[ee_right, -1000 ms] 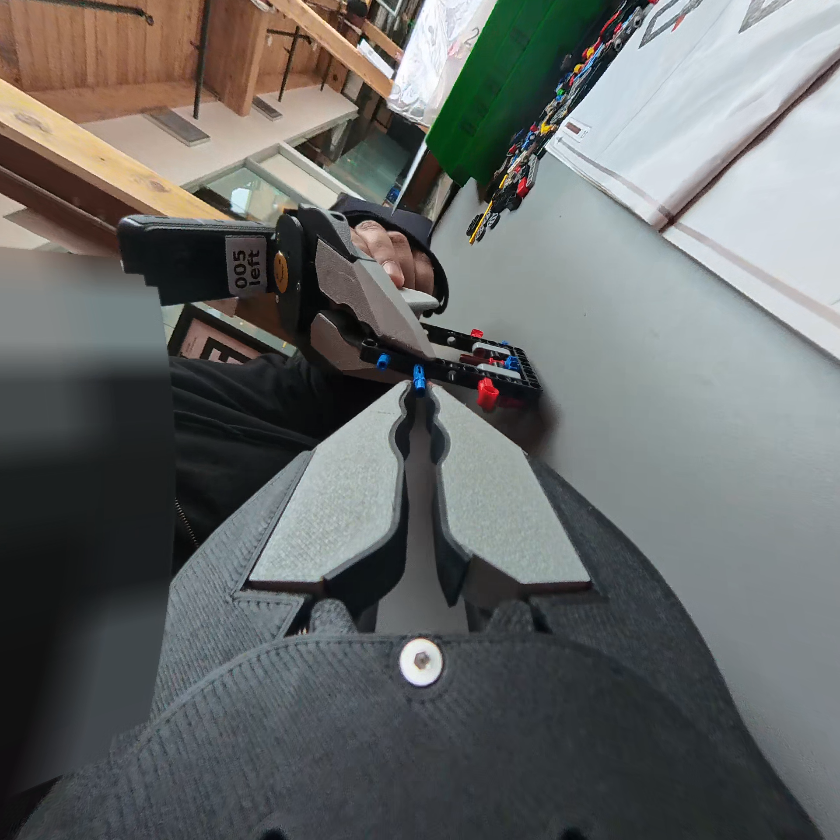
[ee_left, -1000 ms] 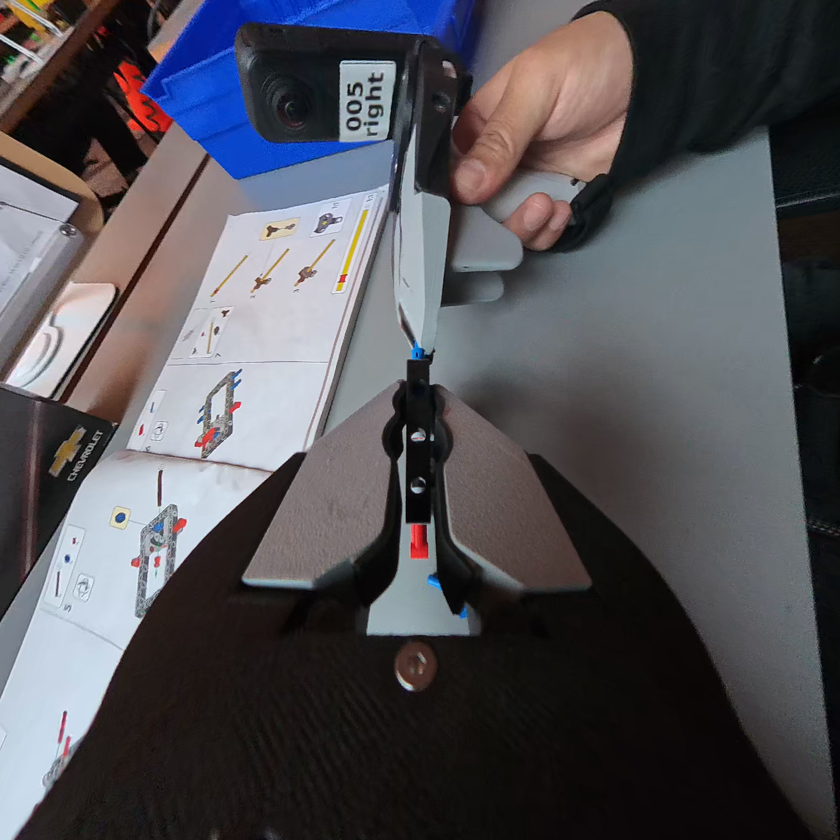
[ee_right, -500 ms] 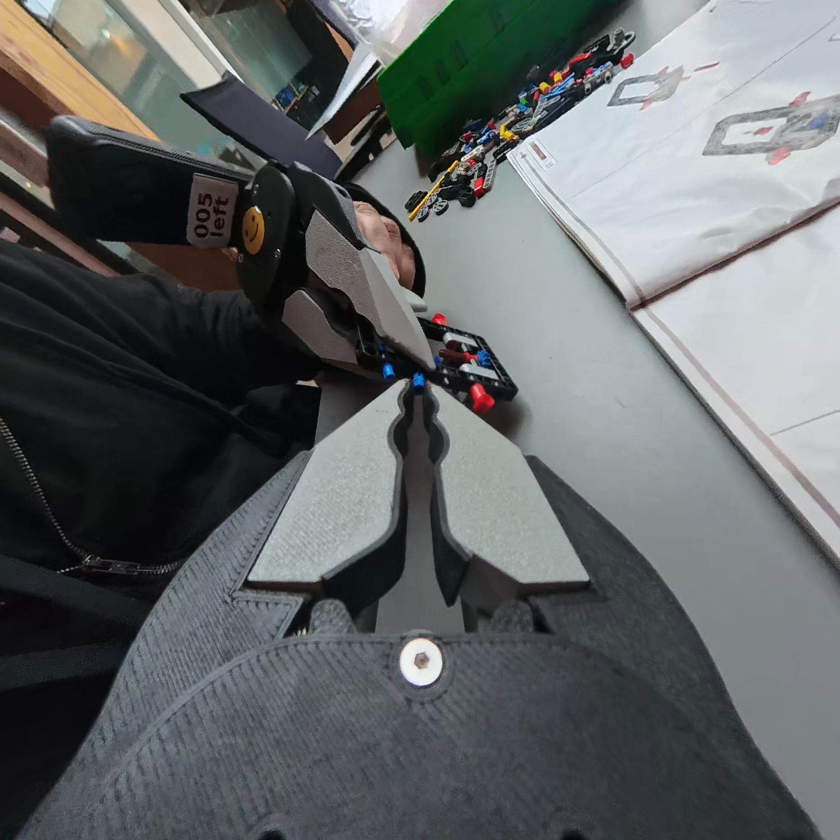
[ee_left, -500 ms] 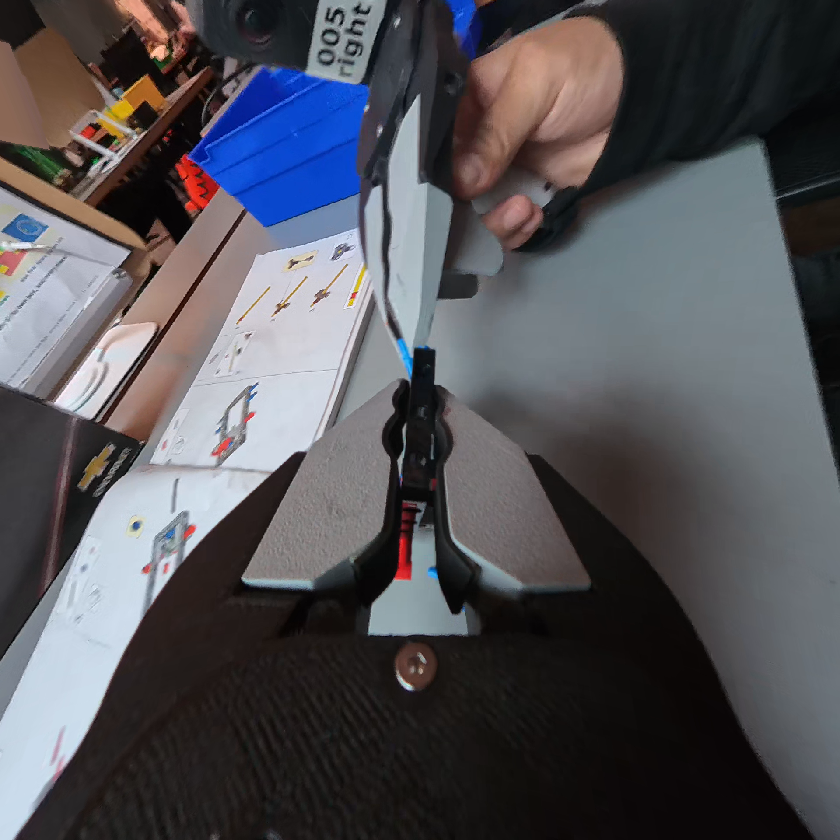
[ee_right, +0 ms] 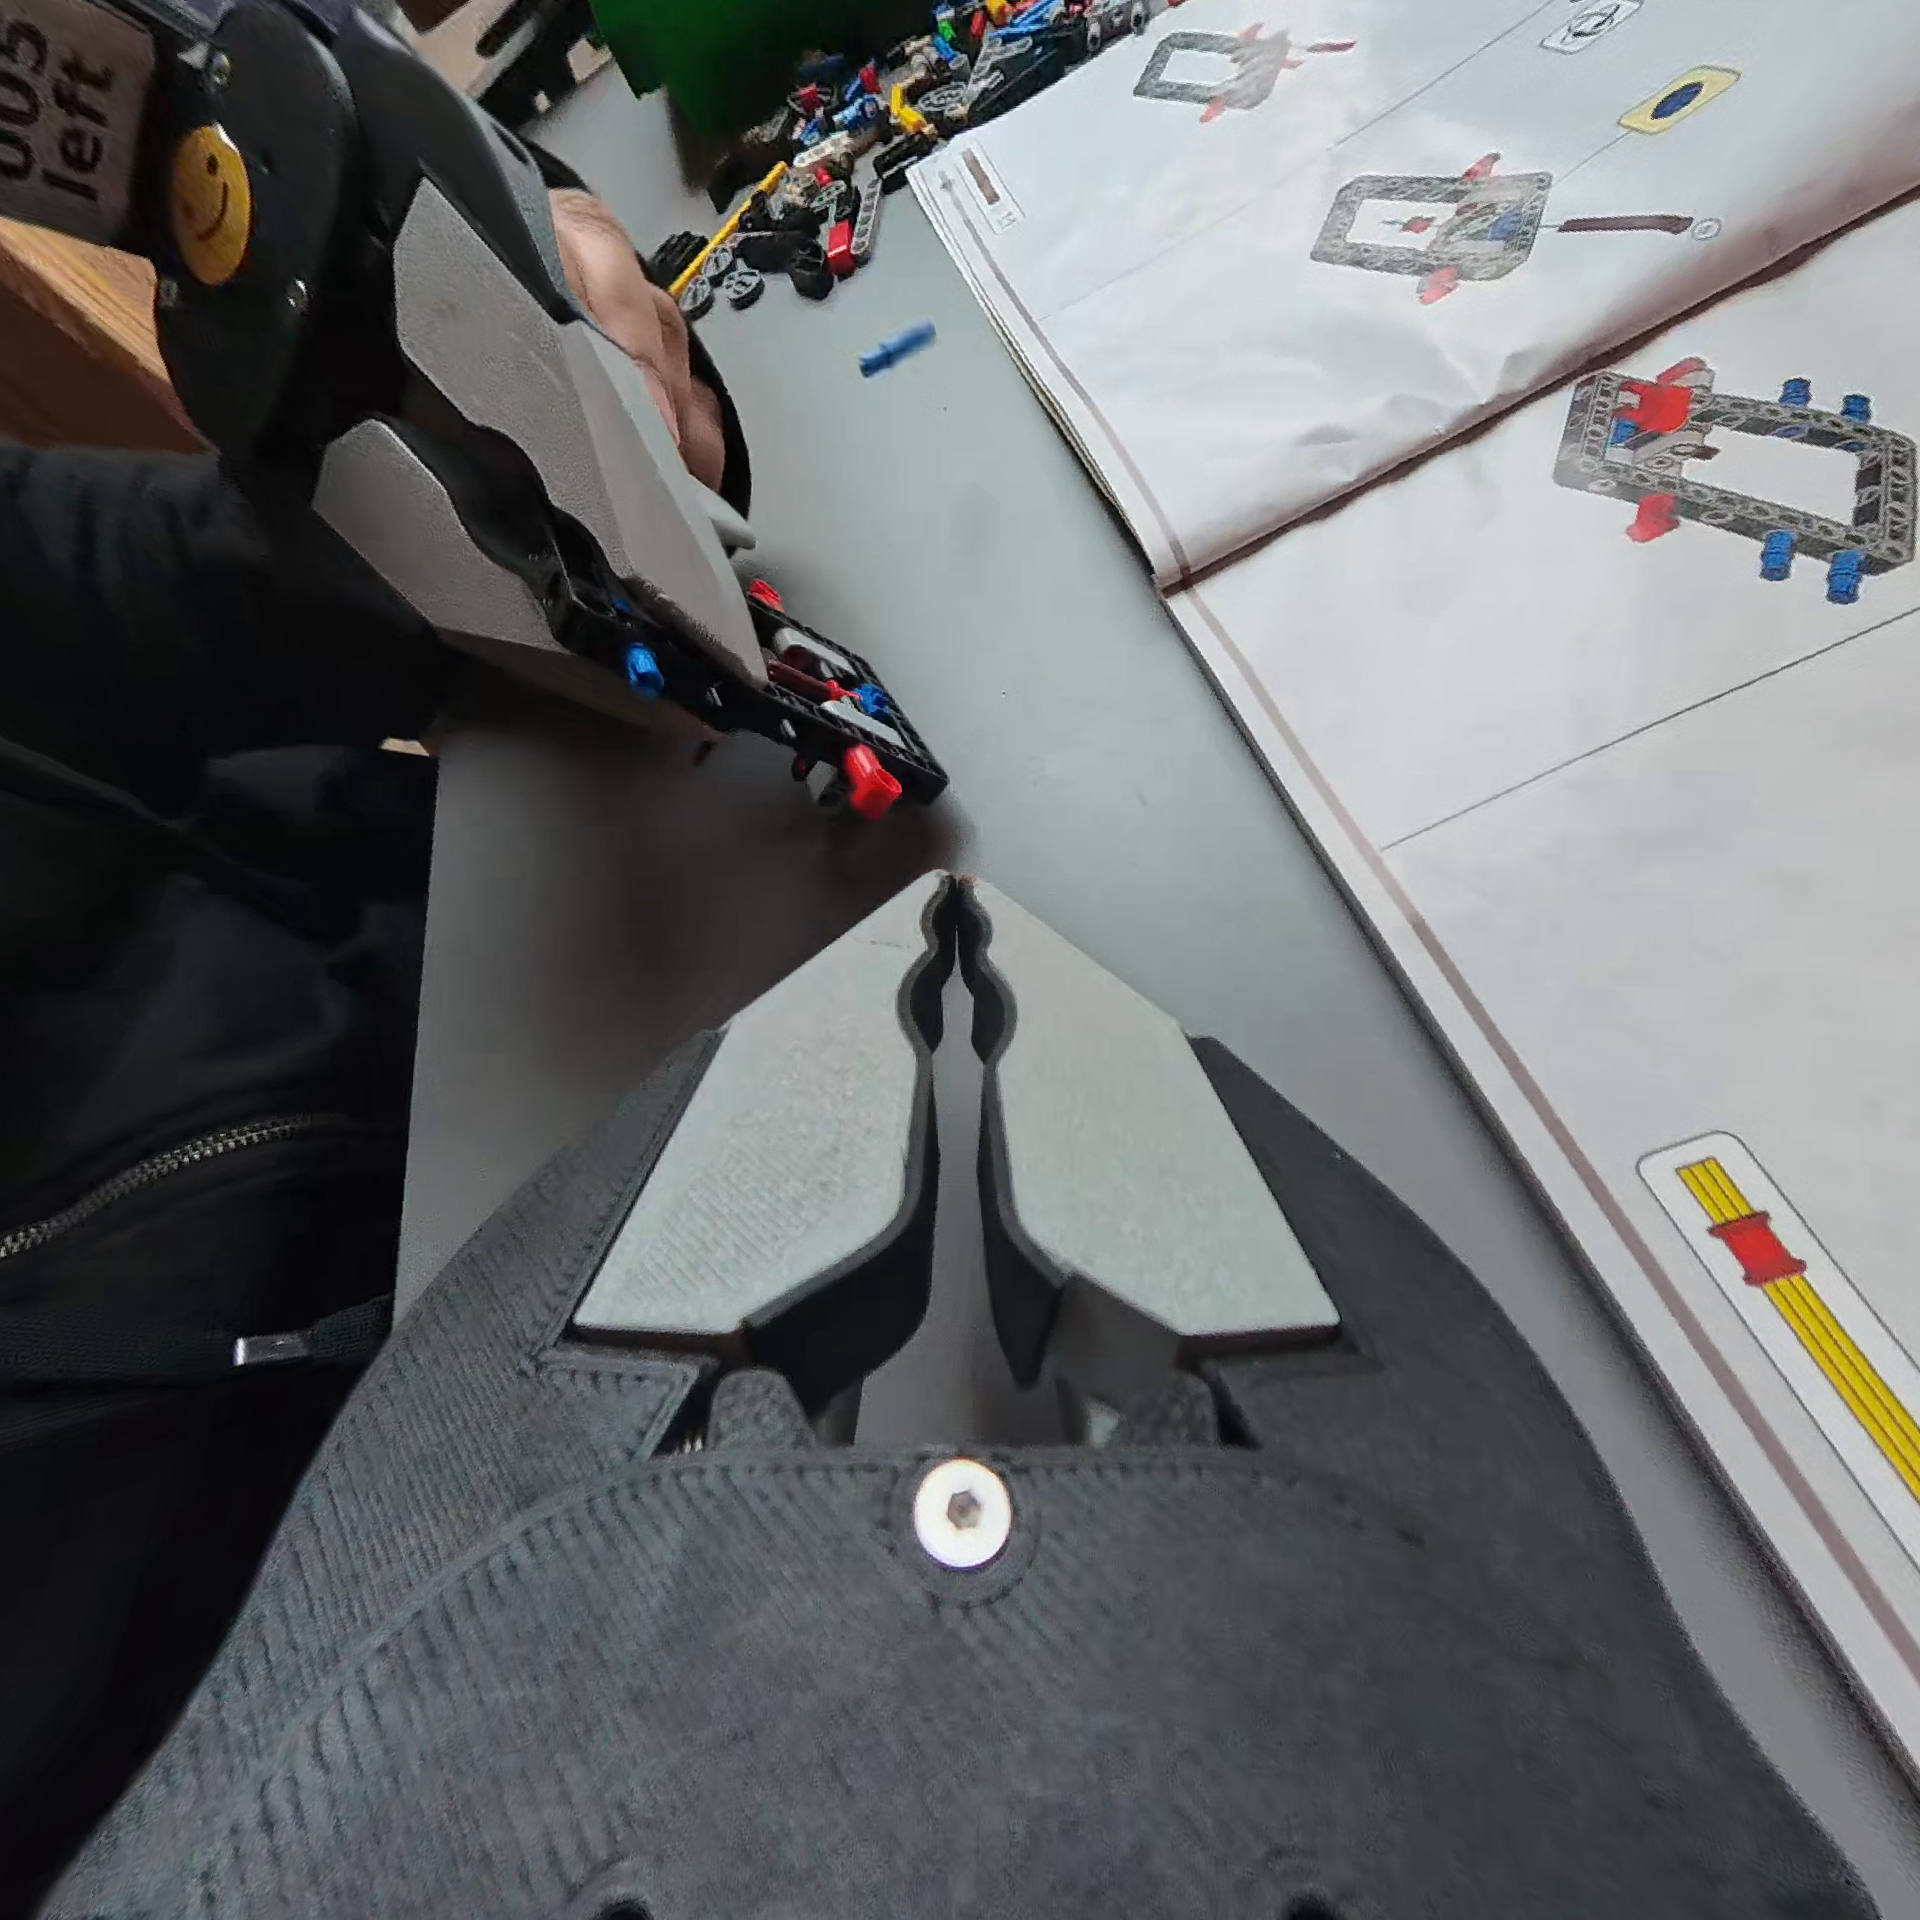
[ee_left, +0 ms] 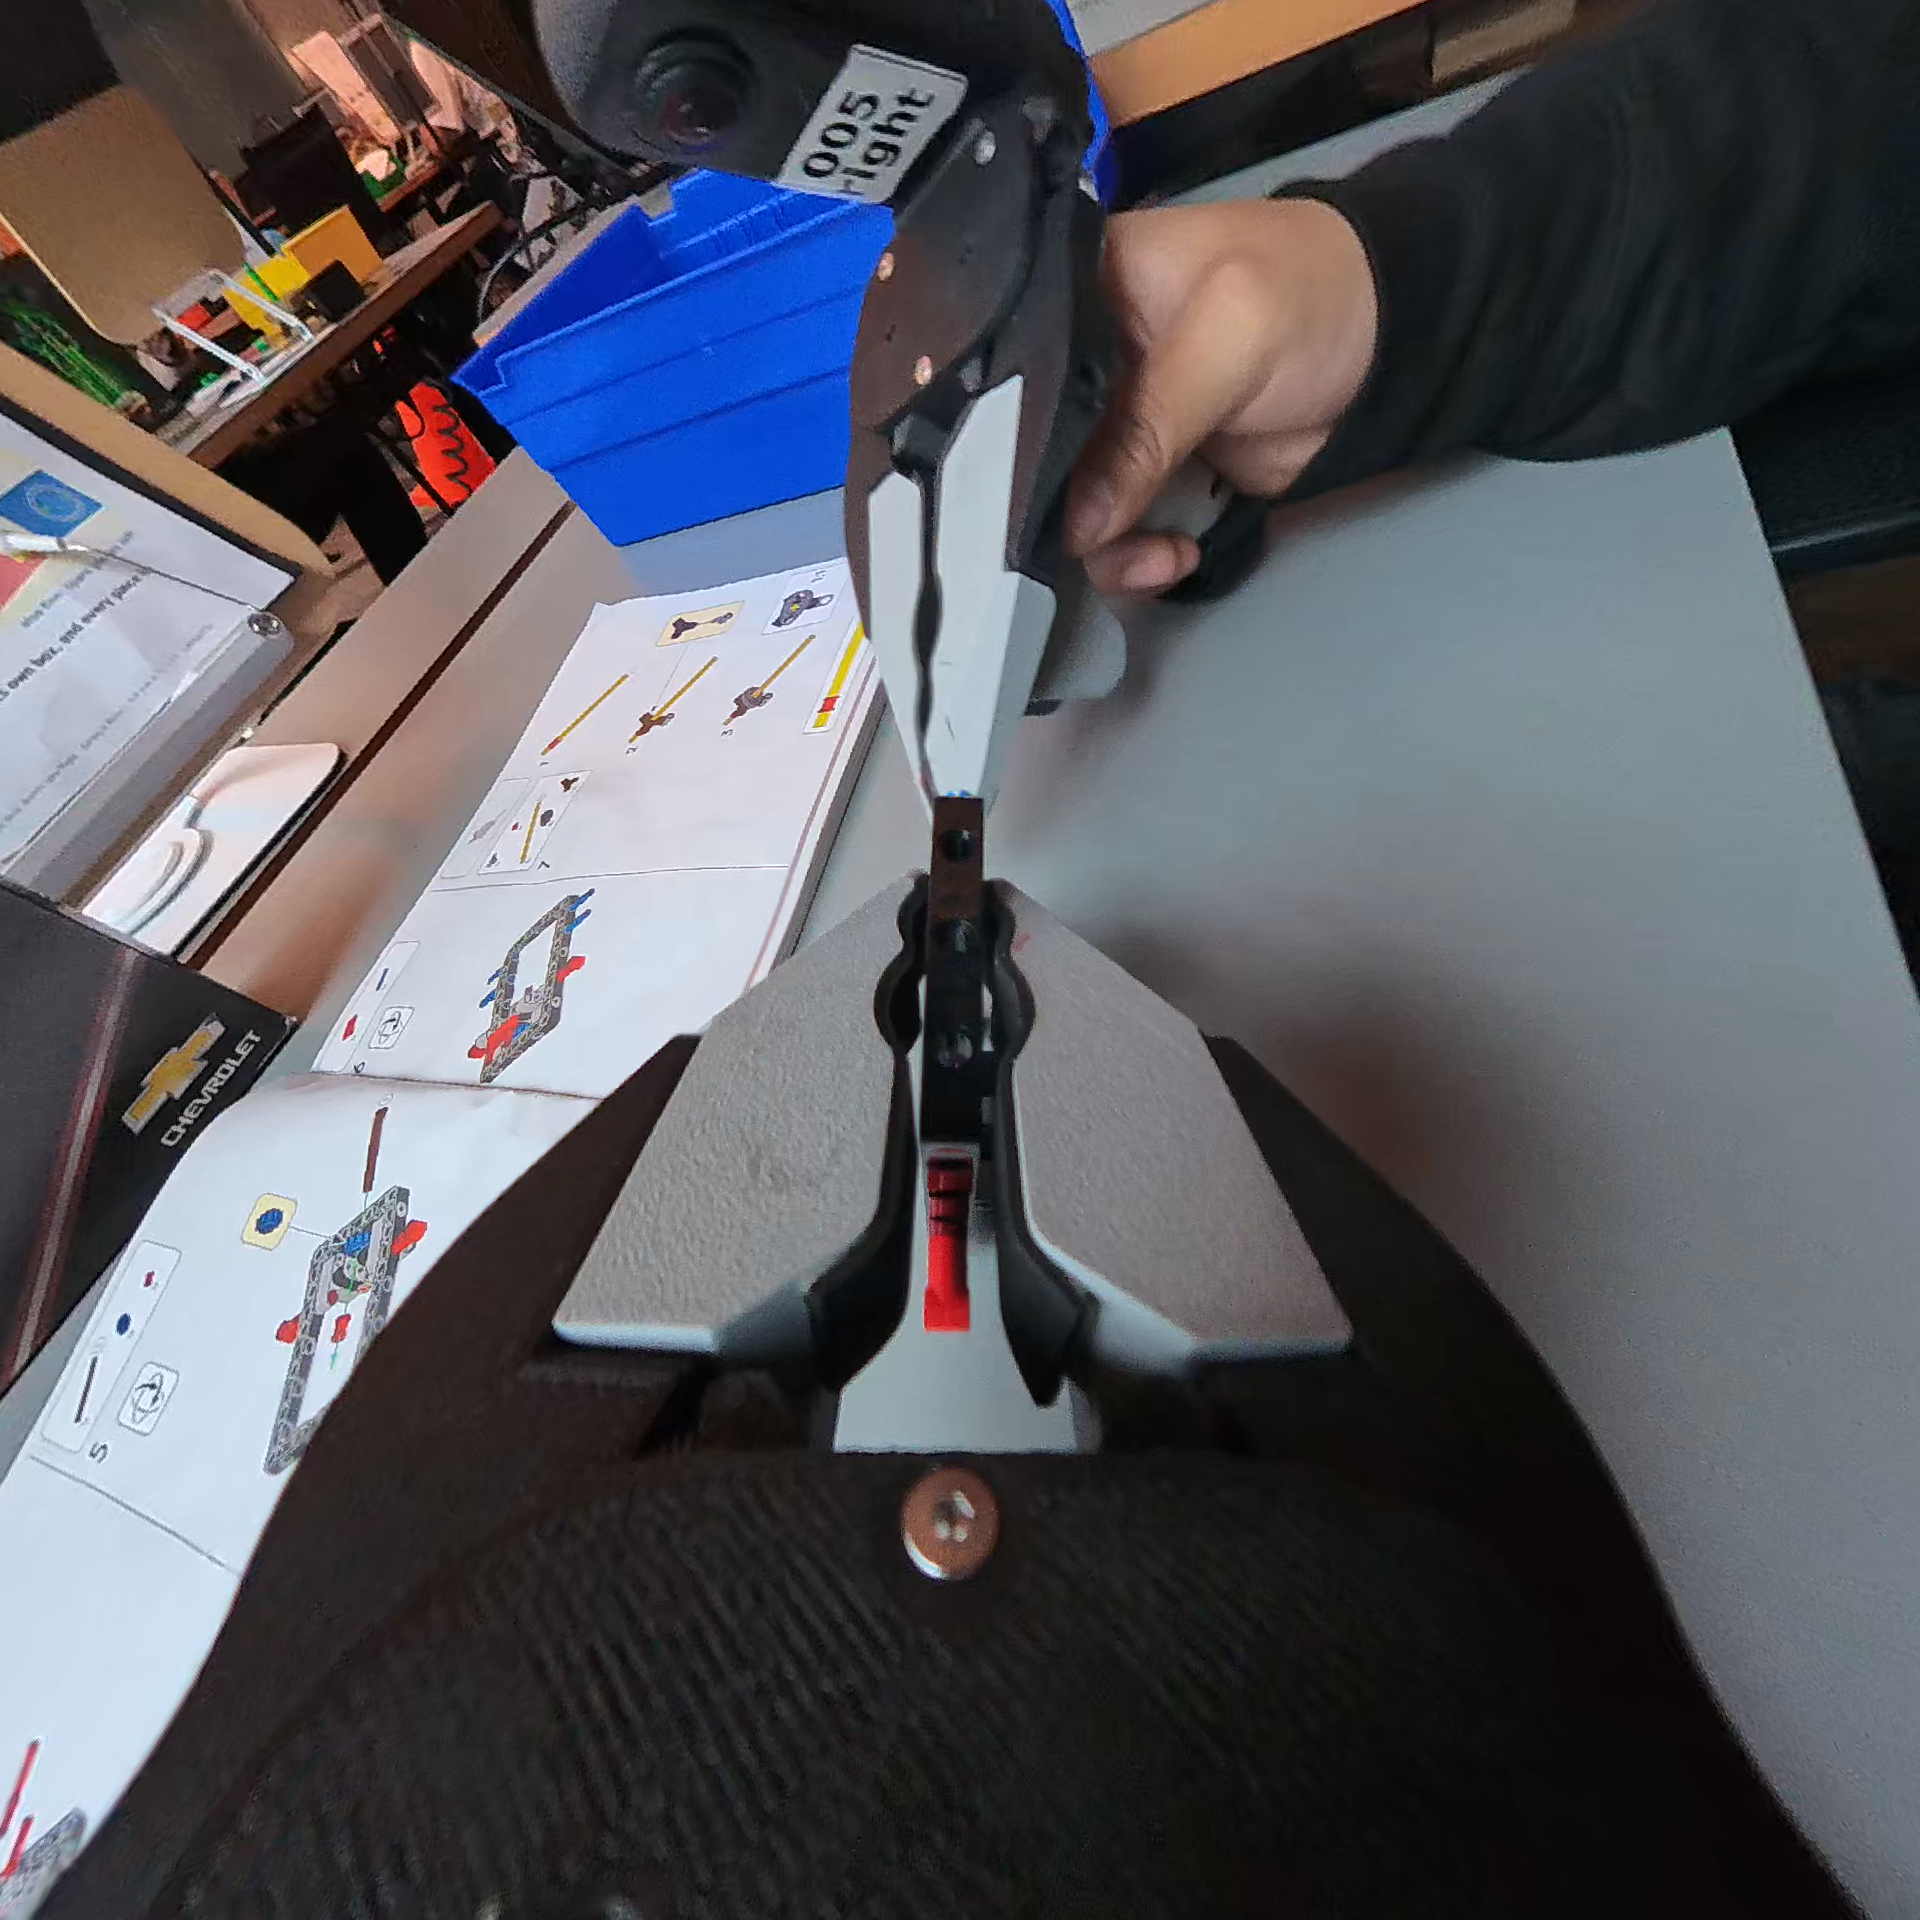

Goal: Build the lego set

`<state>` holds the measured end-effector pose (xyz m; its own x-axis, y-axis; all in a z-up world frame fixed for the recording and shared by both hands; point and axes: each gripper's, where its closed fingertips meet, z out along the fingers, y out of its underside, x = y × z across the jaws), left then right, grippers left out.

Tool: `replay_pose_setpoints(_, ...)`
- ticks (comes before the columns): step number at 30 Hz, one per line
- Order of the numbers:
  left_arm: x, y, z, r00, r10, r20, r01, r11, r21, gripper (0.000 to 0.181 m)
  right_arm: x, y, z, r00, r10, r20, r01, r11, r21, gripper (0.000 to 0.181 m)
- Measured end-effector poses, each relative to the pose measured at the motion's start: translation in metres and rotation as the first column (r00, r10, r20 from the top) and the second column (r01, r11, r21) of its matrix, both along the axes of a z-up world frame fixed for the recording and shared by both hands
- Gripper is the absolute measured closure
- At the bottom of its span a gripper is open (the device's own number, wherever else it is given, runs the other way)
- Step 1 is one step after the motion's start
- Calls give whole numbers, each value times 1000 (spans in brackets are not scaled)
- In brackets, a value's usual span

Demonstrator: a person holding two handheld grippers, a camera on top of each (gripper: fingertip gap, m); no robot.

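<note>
My left gripper (ee_left: 956, 883) is shut on a black lego frame (ee_left: 954, 844), seen edge-on, with a red pin (ee_left: 945, 1247) between the fingers. In the right wrist view the left gripper (ee_right: 727, 698) holds the frame (ee_right: 883, 732) low over the grey table; red and blue pins stick out of the frame. My right gripper (ee_right: 954, 883) is shut with nothing between its tips, a short way from the frame's end. In the left wrist view the right gripper (ee_left: 951, 779) points down just above the frame's top end.
An open instruction booklet (ee_right: 1507, 727) lies beside the work spot and also shows in the left wrist view (ee_left: 665, 831). A loose blue pin (ee_right: 896, 348) lies on the table near a pile of loose parts (ee_right: 831, 218). A blue bin (ee_left: 686, 364) and a black box (ee_left: 104, 1091) stand farther off. The gap from one gripper's tips to the other's is roughly 5 cm.
The blue pin that was at my right gripper's tips against the frame is gone from them. The right gripper has drawn back from the frame. The left gripper still holds the frame.
</note>
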<state>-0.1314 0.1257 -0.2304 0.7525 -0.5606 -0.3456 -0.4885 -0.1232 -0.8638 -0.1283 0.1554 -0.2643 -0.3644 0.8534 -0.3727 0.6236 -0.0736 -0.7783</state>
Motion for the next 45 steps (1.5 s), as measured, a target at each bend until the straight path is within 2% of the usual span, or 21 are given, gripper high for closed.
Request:
replay_pose_setpoints(9,-9,9,4,998,13,56,-12,1000,-28,176,-6,-3,-4,1000,11,-22,-10,998,68,180)
replay_pose_setpoints(15,-32,8,43,991,60,118,-63,998,22,175,-5,-6,3,996,31,-84,-22,994,105,168)
replay_pose_setpoints(18,-55,-5,61,984,110,137,-111,994,-1,175,-4,-10,2,994,47,-94,-34,990,137,164)
replay_pose_setpoints(23,-107,-44,71,956,253,146,-242,966,-86,175,-7,-20,-7,994,87,-72,-68,969,237,159)
replay_pose_setpoints(27,-130,-78,64,938,302,168,-281,950,-137,175,-24,-29,-5,985,141,-100,-107,951,291,158)
replay_pose_setpoints(31,-136,-104,47,925,289,248,-251,952,-174,176,-68,-54,4,953,275,-125,-216,910,354,162)
replay_pose_setpoints(33,-141,-113,36,915,303,266,-256,946,-197,176,-99,-74,4,928,358,-101,-292,870,397,164)
replay_pose_setpoints(36,-137,-122,27,909,272,317,-209,953,-220,175,-144,-93,-4,901,428,-75,-343,806,482,165)
replay_pose_setpoints(40,-133,-130,20,917,245,316,-182,960,-214,175,-173,-104,-24,867,498,17,-428,726,539,152)
replay_pose_setpoints(42,-130,-133,16,919,231,319,-165,962,-219,175,-178,-107,-26,853,521,31,-458,719,523,162)
replay_pose_setpoints(43,-129,-134,14,919,227,323,-159,962,-222,175,-177,-108,-27,845,532,47,-482,723,495,174)
replay_pose_setpoints(45,-125,-133,13,912,215,348,-144,965,-220,175,-176,-108,-27,844,533,63,-498,735,459,180)
